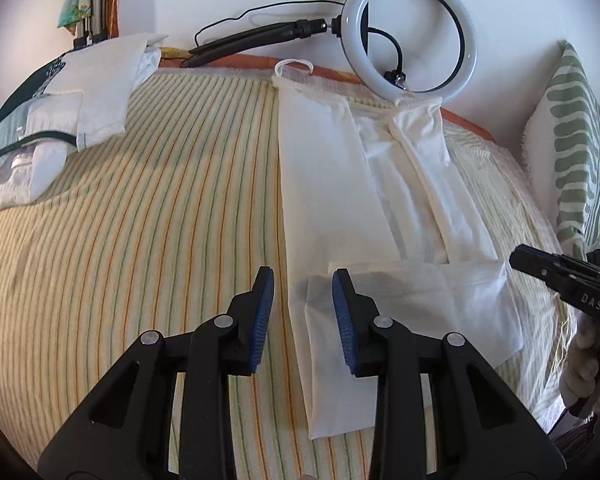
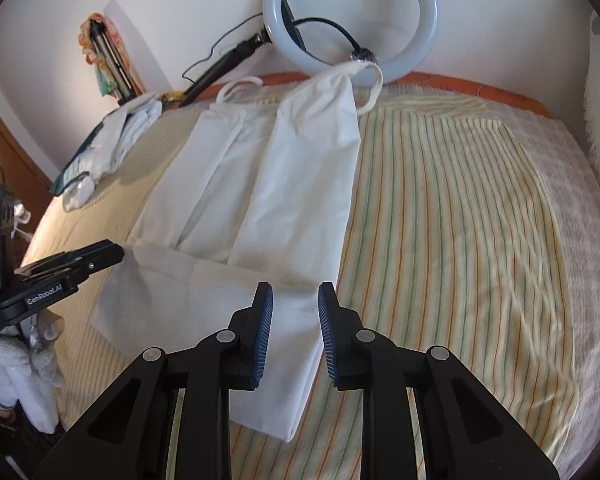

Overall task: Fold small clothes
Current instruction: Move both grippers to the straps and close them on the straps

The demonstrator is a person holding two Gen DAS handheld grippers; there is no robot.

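A white garment [image 1: 340, 168] with drawstring loops at its far end lies flat on the striped bedcover [image 1: 140, 220], and its near end is folded over into a band [image 1: 420, 300]. My left gripper [image 1: 303, 272] hovers open over the band's left edge, nothing between its blue pads. The right gripper [image 1: 560, 280] shows at the right edge of that view. In the right wrist view the garment [image 2: 268, 184] runs away from me. My right gripper [image 2: 295, 286] stands open above the folded band's right corner, pads apart and empty. The left gripper [image 2: 80, 260] sits by the band's left end.
A ring light [image 1: 412, 36] on a black arm leans against the wall at the bed's far edge. A pile of folded clothes [image 1: 60, 108] lies at the back left. A green-patterned pillow [image 1: 576, 140] stands at the right. A fuzzy white sleeve [image 2: 20, 380] shows lower left.
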